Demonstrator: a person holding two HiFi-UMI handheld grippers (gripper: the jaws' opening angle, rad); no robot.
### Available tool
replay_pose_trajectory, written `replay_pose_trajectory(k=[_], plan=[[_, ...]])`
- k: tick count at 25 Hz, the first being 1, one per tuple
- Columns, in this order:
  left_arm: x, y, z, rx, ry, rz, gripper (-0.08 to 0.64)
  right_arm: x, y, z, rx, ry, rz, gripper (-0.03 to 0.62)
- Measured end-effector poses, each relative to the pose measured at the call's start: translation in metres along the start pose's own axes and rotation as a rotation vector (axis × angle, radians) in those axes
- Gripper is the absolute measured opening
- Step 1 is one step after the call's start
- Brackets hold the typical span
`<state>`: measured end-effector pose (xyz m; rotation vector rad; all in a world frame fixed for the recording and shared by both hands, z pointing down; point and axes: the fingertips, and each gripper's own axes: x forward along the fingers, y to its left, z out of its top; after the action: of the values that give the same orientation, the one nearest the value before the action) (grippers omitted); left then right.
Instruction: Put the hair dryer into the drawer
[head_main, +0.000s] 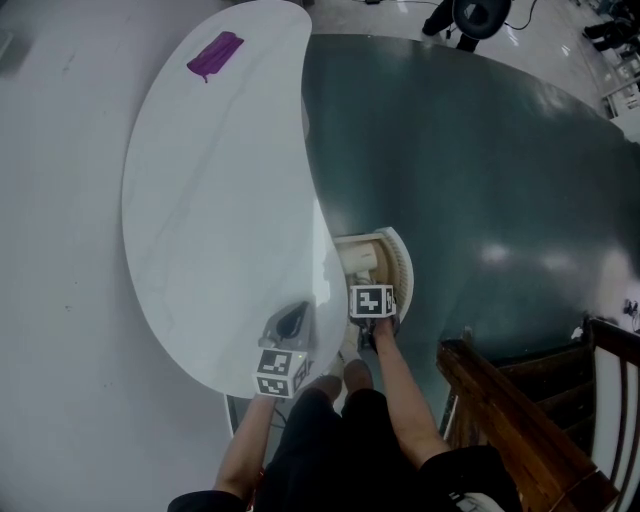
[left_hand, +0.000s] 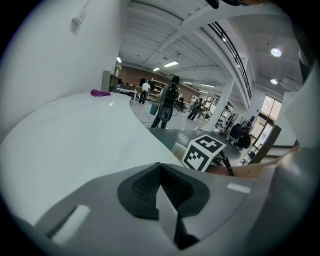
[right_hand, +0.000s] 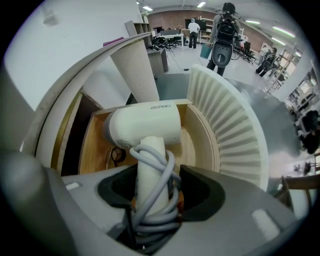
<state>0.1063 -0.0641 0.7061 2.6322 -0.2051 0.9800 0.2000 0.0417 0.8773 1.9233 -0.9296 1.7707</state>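
Right gripper (right_hand: 152, 195) was clamped on the handle of the dryer (right_hand: 145, 125), with the grey cord (right_hand: 157, 215) wound round that handle between the jaws; the dryer's cream body lay inside the open drawer (right_hand: 92, 145), above its wooden floor and enclosed by the ribbed curved front (right_hand: 235, 125); contact with the floor could not be confirmed. A small dark ring-shaped item (right_hand: 117, 155) lay on the drawer floor beside the body. Left gripper (left_hand: 167, 190) had its jaws together with nothing between them; it hung low over the white table (left_hand: 70, 140) near the edge, just beside the right gripper. A purple object (head_main: 214, 54) lay at the table's far end, well apart.
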Motion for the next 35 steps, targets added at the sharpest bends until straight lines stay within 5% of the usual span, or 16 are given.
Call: replay_pose_trajectory(k=[6, 10, 35], plan=[[0.000, 0.000, 0.001, -0.010, 0.007, 0.002, 0.005, 0.020, 0.003, -0.008, 0.078, 0.029, 0.051, 0.247], [0.000, 0.004, -0.001, -0.015, 0.011, 0.010, 0.005, 0.022, -0.015, -0.021, 0.075, 0.097, -0.040, 0.249], [0.010, 0.000, -0.004, -0.017, 0.020, 0.036, 0.005, 0.049, -0.023, -0.010, 0.104, 0.085, 0.009, 0.255]])
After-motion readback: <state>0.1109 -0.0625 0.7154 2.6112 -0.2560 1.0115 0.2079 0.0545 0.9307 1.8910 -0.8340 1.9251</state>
